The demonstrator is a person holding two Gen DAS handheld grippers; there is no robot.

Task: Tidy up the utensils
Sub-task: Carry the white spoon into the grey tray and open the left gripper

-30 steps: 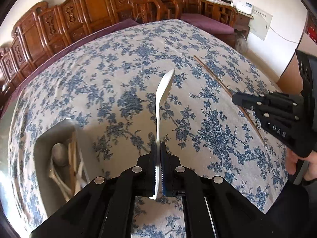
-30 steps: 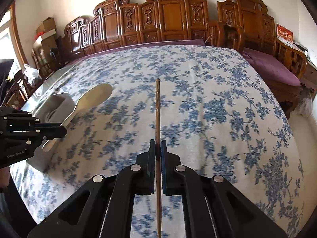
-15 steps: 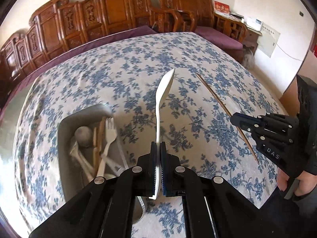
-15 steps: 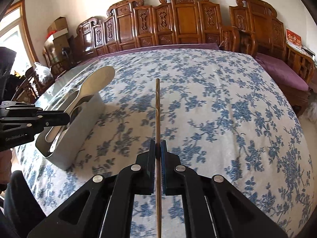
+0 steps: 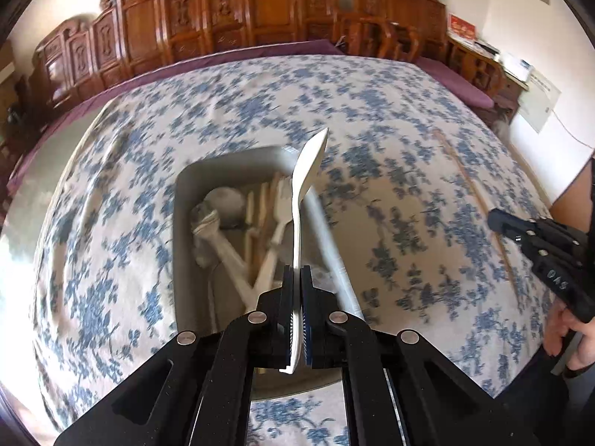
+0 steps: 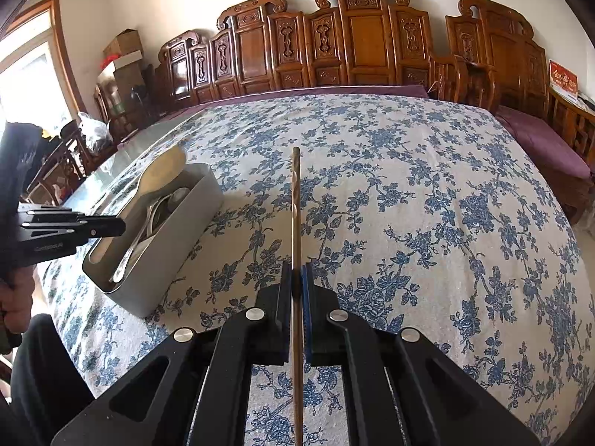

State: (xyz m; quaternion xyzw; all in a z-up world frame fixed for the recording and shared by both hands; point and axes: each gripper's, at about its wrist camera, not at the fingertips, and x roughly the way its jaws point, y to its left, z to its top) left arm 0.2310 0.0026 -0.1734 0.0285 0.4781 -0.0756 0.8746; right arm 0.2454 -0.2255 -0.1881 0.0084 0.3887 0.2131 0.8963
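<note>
Spoon [image 5: 302, 200] sits clamped in my left gripper [image 5: 296, 278], held above the grey bin [image 6: 174, 234]; my right gripper [image 6: 296, 278] pinches a chopstick [image 6: 296, 200] just right of that bin. Inside lie more utensils [image 5: 238, 230] on the floral worktop [image 6: 409, 186].
</note>
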